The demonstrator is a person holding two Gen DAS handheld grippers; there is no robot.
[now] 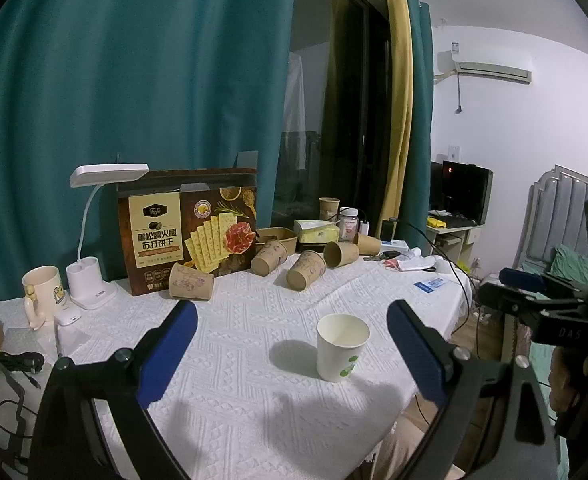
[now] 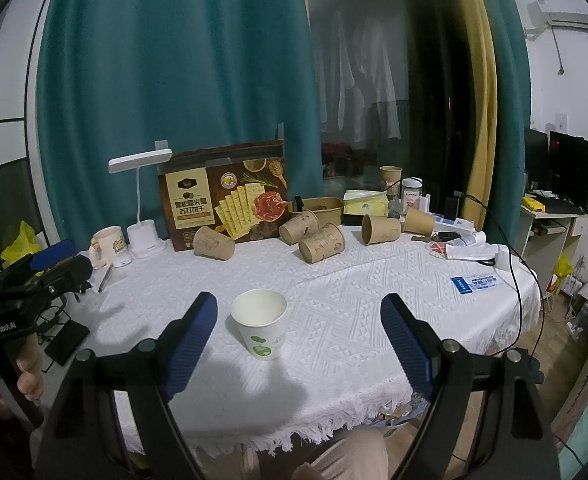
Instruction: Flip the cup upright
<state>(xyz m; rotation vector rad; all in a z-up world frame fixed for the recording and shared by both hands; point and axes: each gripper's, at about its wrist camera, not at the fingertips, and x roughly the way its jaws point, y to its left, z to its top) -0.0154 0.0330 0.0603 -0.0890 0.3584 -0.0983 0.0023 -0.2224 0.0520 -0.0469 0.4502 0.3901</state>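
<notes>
A white paper cup (image 1: 342, 347) with a green print stands upright, mouth up, on the white tablecloth (image 1: 253, 360). In the right wrist view the same white cup (image 2: 260, 323) sits just inside the left finger. My left gripper (image 1: 291, 320) is open, its blue pads wide apart, and the cup stands beyond them toward the right pad, untouched. My right gripper (image 2: 298, 312) is open too, with nothing gripped. Several brown paper cups (image 1: 306, 270) lie on their sides at the back of the table (image 2: 321, 244).
A cracker box (image 1: 189, 232), a white desk lamp (image 1: 93, 264) and a mug (image 1: 41, 292) stand at the back left. Cables and a phone (image 2: 66, 342) lie at the left edge. A blue card (image 2: 474, 282) and papers lie on the right side. The fringed front edge (image 2: 294, 432) is close.
</notes>
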